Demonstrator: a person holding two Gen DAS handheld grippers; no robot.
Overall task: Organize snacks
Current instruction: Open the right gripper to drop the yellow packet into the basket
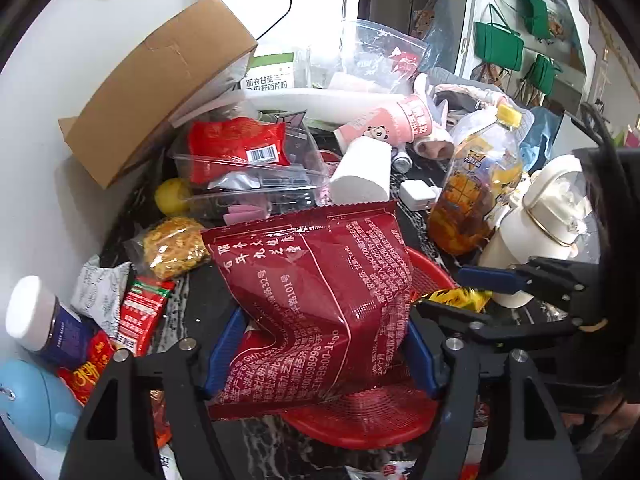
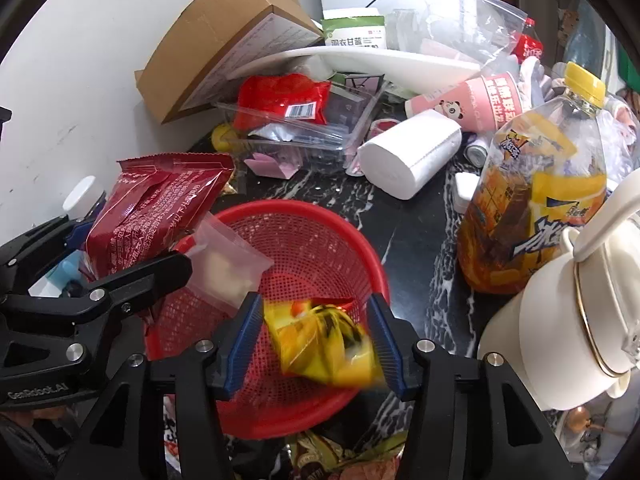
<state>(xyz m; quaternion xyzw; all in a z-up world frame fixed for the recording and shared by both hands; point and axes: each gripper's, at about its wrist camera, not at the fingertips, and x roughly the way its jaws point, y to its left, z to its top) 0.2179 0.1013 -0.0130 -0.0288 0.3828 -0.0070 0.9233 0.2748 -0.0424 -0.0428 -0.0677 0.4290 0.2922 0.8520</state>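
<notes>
Snacks held over red basket (image 2: 320, 240) on worktop.
L gripper (image 1: 320, 354): jaws pinched on dark-red pouch (image 1: 316, 300). R gripper (image 2: 316, 344): jaws spread, yellow packet (image 2: 320, 344) blurred between.

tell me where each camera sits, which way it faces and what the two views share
Left wrist: on the left gripper, looking down along its blue-padded fingers, which clamp a dark red foil snack bag over the round red plastic mesh basket; the right gripper enters from the right.
Right wrist: on the right gripper, looking down into the basket, a blurred yellow snack packet between its open fingers; the left gripper enters from the left.
Shared: basket, red bag, yellow packet, white paper roll.
</notes>
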